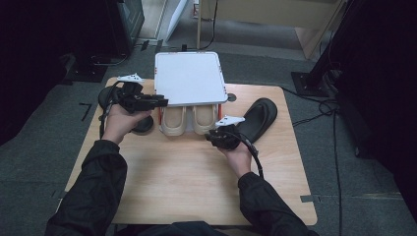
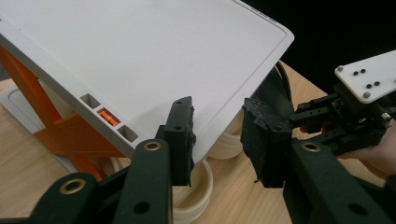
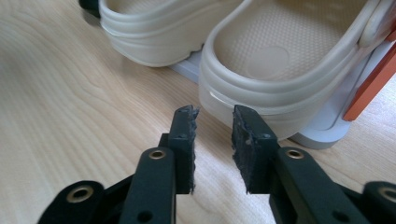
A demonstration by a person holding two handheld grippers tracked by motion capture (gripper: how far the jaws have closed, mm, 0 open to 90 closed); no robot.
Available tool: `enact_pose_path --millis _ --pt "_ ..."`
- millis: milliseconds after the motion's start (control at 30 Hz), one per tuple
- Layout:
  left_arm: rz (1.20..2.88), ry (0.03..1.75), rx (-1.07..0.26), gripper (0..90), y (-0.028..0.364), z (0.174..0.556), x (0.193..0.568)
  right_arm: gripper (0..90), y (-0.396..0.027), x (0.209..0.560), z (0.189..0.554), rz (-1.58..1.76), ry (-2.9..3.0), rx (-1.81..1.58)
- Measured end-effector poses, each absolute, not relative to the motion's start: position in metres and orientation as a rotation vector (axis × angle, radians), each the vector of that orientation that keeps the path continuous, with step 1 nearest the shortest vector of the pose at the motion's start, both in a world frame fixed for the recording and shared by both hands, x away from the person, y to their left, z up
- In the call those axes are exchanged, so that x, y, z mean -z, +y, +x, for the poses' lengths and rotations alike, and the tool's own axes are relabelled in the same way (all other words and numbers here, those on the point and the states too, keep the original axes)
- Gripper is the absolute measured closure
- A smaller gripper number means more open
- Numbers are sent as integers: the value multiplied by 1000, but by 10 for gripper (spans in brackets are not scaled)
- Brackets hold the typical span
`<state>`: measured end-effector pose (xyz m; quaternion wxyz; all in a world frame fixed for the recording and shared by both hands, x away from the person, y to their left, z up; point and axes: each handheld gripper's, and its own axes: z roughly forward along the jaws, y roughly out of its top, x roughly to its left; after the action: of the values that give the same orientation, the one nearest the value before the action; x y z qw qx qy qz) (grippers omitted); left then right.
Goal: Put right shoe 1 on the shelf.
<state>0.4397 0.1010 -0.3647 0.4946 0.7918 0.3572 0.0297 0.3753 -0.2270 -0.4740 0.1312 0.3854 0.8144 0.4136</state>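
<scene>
Pale wood grain of the table [image 1: 196, 182] runs under both sleeves in the high view, where the person's forearms come in from the near edge. On that side, the right gripper [image 3: 214, 122] sits low just short of the heel of the right-hand beige clog [image 3: 285, 60]; its jaws stand partly apart with nothing between them, and the pads are not touching the shoe. Next to it lies the second beige clog [image 3: 154, 32], both resting on the bottom tier of a small white rack [image 1: 189, 76] with orange side struts [image 2: 60, 135]. The left gripper [image 2: 217, 126] is held at the rack's left front corner, jaws half open, with the edge of the white top shelf seen between them but not pinched. Further right, a black slipper [image 1: 258, 118] lies flat on the table beside the rack.
</scene>
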Motion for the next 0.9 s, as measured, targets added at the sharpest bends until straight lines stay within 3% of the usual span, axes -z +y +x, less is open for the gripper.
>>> enact_pose_path --millis 600,900 --pt "1918 912 -185 475 129 421 350 501 -257 461 355 1091 2428 -1264" --pt "1901 969 -231 414 150 414 359 475 -270 459 351 1060 2441 -1293"
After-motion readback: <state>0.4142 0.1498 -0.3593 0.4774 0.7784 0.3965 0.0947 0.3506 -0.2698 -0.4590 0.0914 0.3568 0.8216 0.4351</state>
